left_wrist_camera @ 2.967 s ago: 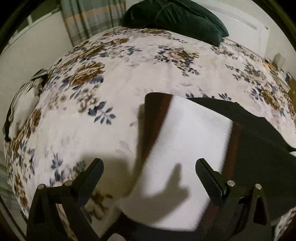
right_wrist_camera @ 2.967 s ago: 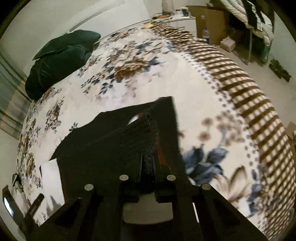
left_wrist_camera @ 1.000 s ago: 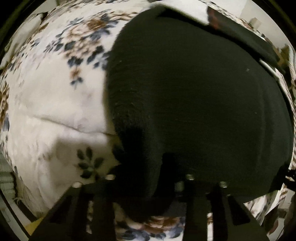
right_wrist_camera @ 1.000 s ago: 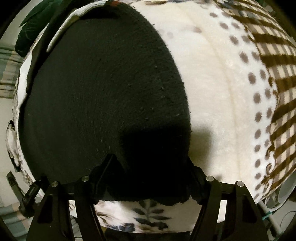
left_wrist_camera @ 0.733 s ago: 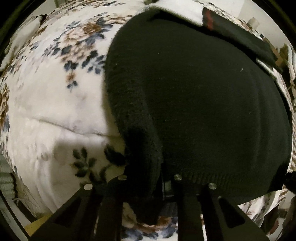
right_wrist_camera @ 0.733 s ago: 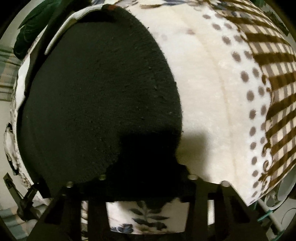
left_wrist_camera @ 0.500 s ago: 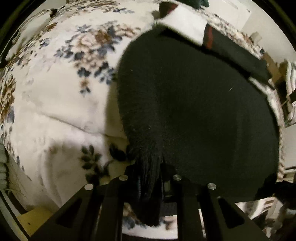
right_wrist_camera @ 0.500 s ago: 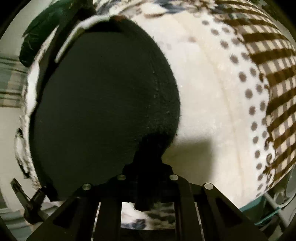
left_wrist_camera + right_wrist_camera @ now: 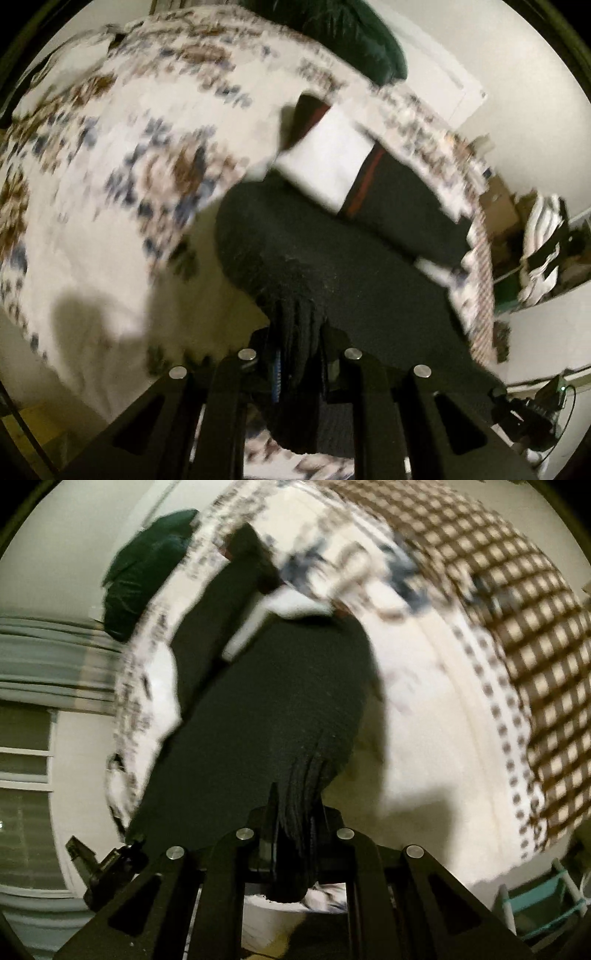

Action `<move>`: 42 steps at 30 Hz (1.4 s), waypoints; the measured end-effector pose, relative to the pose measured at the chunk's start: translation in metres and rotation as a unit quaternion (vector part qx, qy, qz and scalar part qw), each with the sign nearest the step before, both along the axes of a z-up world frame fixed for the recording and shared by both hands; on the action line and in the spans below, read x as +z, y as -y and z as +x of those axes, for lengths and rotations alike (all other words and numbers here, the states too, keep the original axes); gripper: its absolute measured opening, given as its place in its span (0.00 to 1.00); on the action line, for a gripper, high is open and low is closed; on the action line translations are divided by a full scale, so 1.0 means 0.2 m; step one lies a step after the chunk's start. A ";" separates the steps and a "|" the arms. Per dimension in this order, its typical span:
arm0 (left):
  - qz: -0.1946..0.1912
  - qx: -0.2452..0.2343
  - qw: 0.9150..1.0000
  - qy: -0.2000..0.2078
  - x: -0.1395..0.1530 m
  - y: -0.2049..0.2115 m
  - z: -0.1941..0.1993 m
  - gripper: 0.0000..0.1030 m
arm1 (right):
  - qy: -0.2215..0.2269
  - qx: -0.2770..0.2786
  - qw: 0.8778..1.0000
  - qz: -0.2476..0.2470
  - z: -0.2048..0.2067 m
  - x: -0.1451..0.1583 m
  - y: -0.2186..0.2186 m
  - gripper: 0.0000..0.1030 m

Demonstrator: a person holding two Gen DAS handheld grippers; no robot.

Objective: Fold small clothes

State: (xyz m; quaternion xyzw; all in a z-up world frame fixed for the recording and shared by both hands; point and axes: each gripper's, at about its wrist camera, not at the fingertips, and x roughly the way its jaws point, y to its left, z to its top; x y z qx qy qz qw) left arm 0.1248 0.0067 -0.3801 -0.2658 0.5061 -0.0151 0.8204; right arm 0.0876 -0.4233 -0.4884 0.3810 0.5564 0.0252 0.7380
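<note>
Black knit fabric fills the middle of both wrist views: a dark sweater with a white panel and a thin red stripe at its far end. Its near hem is bunched into vertical pleats and lifted off the bed, while the far part lies on the covers ahead of both tongs. The left gripper is clamped together on one gathered corner of the hem, with cloth hanging down below the fingers. The right gripper is pinched shut on the other corner in the same way. From the right wrist view the sweater stretches away ahead and to the left, the white panel at its far end.

Under the garment is a bed with a cream floral blanket, blurred brown and blue flowers to the left of the left tongs. To the right of the right tongs the blanket border turns to brown checks and rows of dots. A dark green pillow sits at the far end of the bed, against a pale wall. A striped curtain and a window show at the far left of the right wrist view, and clutter stands at the far right of the left wrist view.
</note>
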 end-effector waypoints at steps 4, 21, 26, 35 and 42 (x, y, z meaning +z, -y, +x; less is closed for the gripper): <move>-0.016 0.000 0.999 0.042 0.16 -0.05 0.28 0.11 | 0.040 0.004 0.999 -0.001 0.40 0.16 -0.07 0.13; -0.005 -0.014 0.999 -0.030 -0.26 -0.14 2.04 0.15 | 0.046 -0.018 0.988 -0.146 2.50 -0.03 -0.17 0.12; -0.065 -0.002 0.996 -0.060 -0.44 -0.15 2.11 0.31 | -0.036 -0.036 0.992 -0.116 2.73 -0.41 -0.07 0.31; -0.068 -0.001 0.998 0.000 -0.26 -0.15 2.10 0.86 | 0.024 -0.010 0.987 -0.157 2.58 -0.33 -0.08 0.92; 0.009 0.028 0.999 0.031 -0.07 -0.25 1.61 0.87 | 0.048 -0.056 0.979 -0.192 2.02 -0.12 -0.08 0.93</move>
